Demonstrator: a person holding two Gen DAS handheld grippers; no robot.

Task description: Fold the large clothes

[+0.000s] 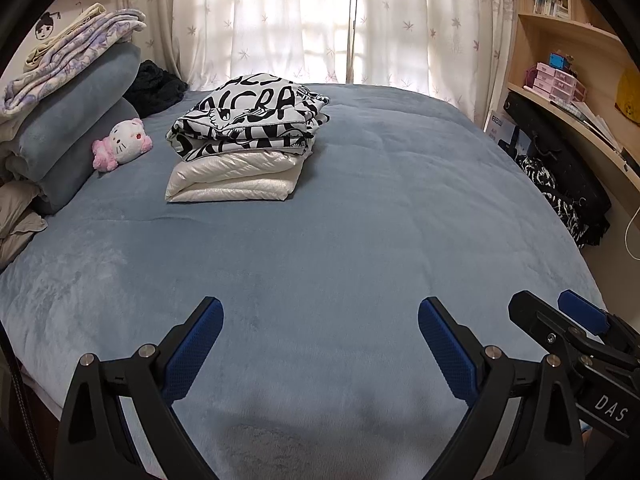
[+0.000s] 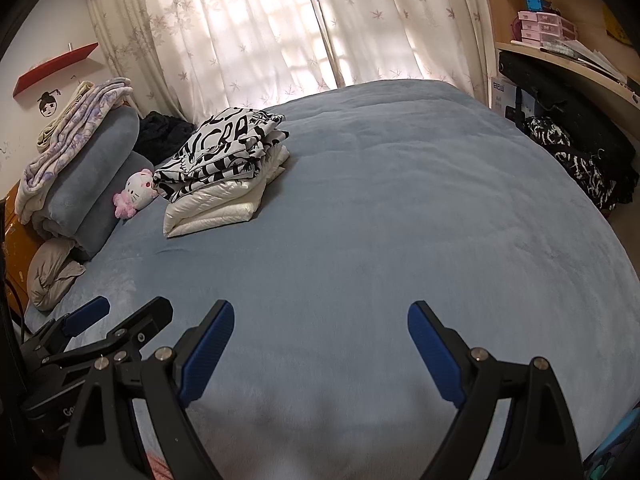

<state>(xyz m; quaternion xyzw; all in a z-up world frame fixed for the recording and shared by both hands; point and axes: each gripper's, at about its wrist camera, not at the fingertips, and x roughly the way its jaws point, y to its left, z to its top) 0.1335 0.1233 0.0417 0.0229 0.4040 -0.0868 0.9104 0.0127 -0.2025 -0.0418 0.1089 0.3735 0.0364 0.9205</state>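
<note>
- My left gripper (image 1: 320, 316), black-framed with blue ribbed pads, hangs over the near edge of the bed with its jaws spread wide and nothing between them.
- My right gripper (image 2: 321, 318), of the same build, sits just beside it, jaws equally wide and empty; each one shows at the edge of the other's view.
- Under both lies the blue-grey plush bedspread (image 1: 360, 220), smooth across the near and middle bed.
- Farther back, left of centre, I see the folded clothes: a black-and-white lettered garment (image 1: 248, 116) resting on top of a folded glossy white padded jacket (image 1: 232, 180), both well apart from my grippers.
- Just left of that stack lies a small white and pink cat plush toy (image 1: 124, 142), against a rolled blue-grey blanket (image 1: 76, 120) topped with a folded lilac floral blanket (image 1: 68, 56).
- A black fuzzy bundle (image 1: 156, 84) sits behind the rolls.
- At the right bedside, black-and-white patterned fabric (image 1: 560, 200) hangs below a curved wooden shelf unit (image 1: 572, 40).
- White flower-print curtains (image 1: 320, 20) close the far wall, backlit.
</note>
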